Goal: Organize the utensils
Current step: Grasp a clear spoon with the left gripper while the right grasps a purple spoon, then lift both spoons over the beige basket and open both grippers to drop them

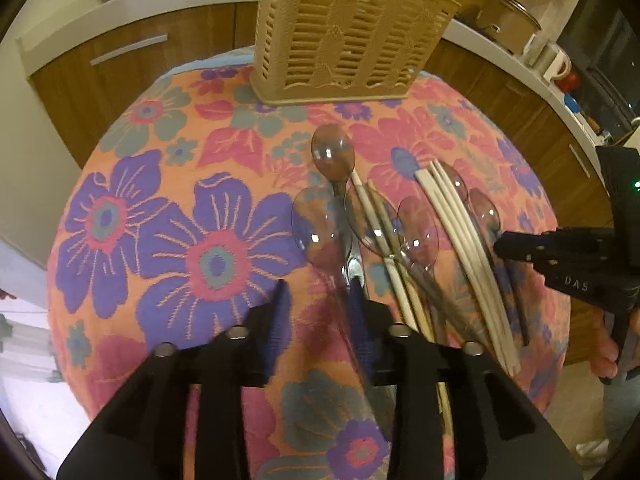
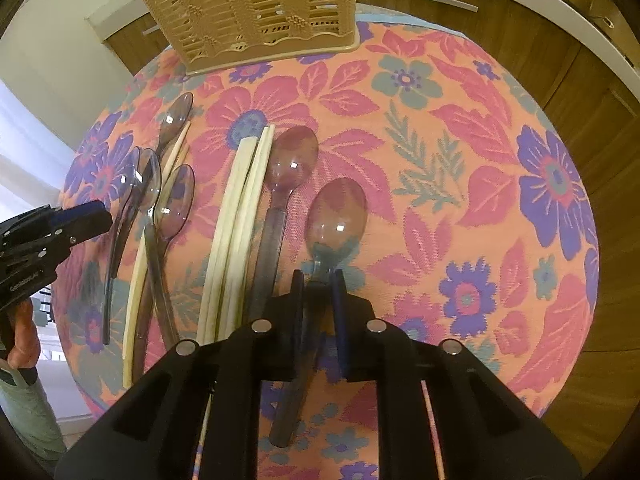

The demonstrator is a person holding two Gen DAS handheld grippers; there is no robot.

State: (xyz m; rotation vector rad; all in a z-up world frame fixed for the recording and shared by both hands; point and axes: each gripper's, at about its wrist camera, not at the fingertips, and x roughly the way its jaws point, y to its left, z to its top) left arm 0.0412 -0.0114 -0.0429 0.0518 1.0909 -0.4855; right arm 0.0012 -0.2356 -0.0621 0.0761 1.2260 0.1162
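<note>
The right gripper (image 2: 319,280) points steeply down at the table, its two dark pads drawn narrow around the neck of a clear, purple-tinted plastic spoon (image 2: 336,216); the pads press that neck from both sides, and the spoon's bowl lies just ahead of the fingertips, toward the beige slotted plastic cutlery basket (image 2: 248,12). The spoon's dark handle runs back beneath the gripper body.

The left gripper (image 1: 318,292) also tilts downward, with its blue-padded fingers (image 1: 280,312) set moderately apart. A clear spoon handle (image 1: 352,268) lies against the right-hand pad, while the other pad stands off it over bare cloth; whether the handle is actually gripped I cannot tell. In the right wrist view, this left gripper enters from the left edge, with part of a person's hand (image 2: 24,344) below it.

Between the two grippers, on the near side of the basket, lie more clear spoons (image 2: 172,200) overlapping one another, and a bundle of cream-coloured chopsticks (image 2: 236,220) running lengthwise, just beside another clear spoon (image 2: 290,160). All rest on a round table under an orange floral tablecloth (image 2: 460,160). The basket stands upright at the table's far edge, well apart from the spoons. Behind it run wooden kitchen cabinets (image 1: 120,64).
</note>
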